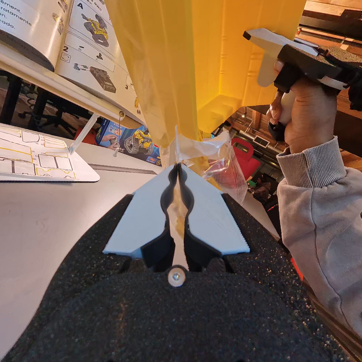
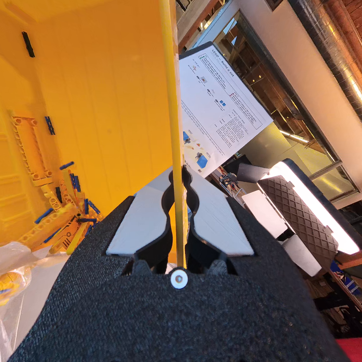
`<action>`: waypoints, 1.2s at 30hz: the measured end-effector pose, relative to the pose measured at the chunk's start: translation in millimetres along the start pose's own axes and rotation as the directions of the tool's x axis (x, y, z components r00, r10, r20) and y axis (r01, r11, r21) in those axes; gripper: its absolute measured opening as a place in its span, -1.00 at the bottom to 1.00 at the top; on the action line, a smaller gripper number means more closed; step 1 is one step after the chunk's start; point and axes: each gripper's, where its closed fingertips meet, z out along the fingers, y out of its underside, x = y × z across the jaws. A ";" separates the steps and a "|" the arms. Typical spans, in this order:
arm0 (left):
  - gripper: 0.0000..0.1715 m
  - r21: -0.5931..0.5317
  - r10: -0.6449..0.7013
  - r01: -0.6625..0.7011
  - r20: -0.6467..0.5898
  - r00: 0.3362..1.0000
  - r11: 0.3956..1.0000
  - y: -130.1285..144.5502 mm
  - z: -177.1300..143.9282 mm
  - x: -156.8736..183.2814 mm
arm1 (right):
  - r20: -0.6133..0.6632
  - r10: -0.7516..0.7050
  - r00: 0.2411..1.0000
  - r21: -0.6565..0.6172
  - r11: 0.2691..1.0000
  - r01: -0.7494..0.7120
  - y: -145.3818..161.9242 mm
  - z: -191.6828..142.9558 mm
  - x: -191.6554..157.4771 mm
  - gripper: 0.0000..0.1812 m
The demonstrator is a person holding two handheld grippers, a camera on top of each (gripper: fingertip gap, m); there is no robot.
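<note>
My left gripper [image 1: 177, 166] is shut on the edge of a clear plastic bag [image 1: 221, 168] that hangs just under a tilted yellow bin [image 1: 225, 49]. My right gripper [image 2: 181, 170] is shut on the thin wall of the yellow bin [image 2: 107, 98]. It also shows in the left wrist view [image 1: 254, 54], held by a hand in a grey sleeve at the bin's side. Inside the bin, several yellow and blue building pieces [image 2: 64, 205] are piled in the low corner. The clear bag [image 2: 13, 264], with yellow pieces in it, shows at the lower left.
An open instruction booklet [image 1: 84, 49] rests on a stand at the left. A white mat with part outlines [image 1: 39, 160] lies on the white table [image 1: 49, 225]. A toy box [image 1: 133, 141] stands behind. A printed sheet on a board [image 2: 219, 109] and a light panel [image 2: 305, 211] are beyond the bin. Across from one pair of fingers to the other is roughly 25 cm.
</note>
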 end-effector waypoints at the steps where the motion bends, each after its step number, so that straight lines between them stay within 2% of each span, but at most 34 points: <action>1: -1.00 -0.003 -0.001 0.001 0.002 1.000 1.000 0.6 0.0 -1.3 | -0.001 0.000 1.000 -0.001 1.000 0.000 2.8 0.8 -1.0 -0.99; 11: -1.00 -0.042 -0.003 0.003 0.012 1.000 0.999 17.5 -0.8 -11.4 | 0.058 0.031 0.998 -0.005 1.000 -0.030 29.1 14.0 -8.8 -0.98; 20: -1.00 -0.024 0.018 -0.018 -0.020 1.000 1.000 13.0 2.7 -7.0 | 0.048 0.045 0.998 0.033 0.998 -0.046 28.4 9.1 2.8 -0.98; 36: -1.00 -0.010 -0.008 0.008 -0.041 0.999 1.000 14.7 -0.8 -7.3 | 0.007 0.074 0.997 0.060 0.995 -0.074 24.1 -2.2 2.0 -0.98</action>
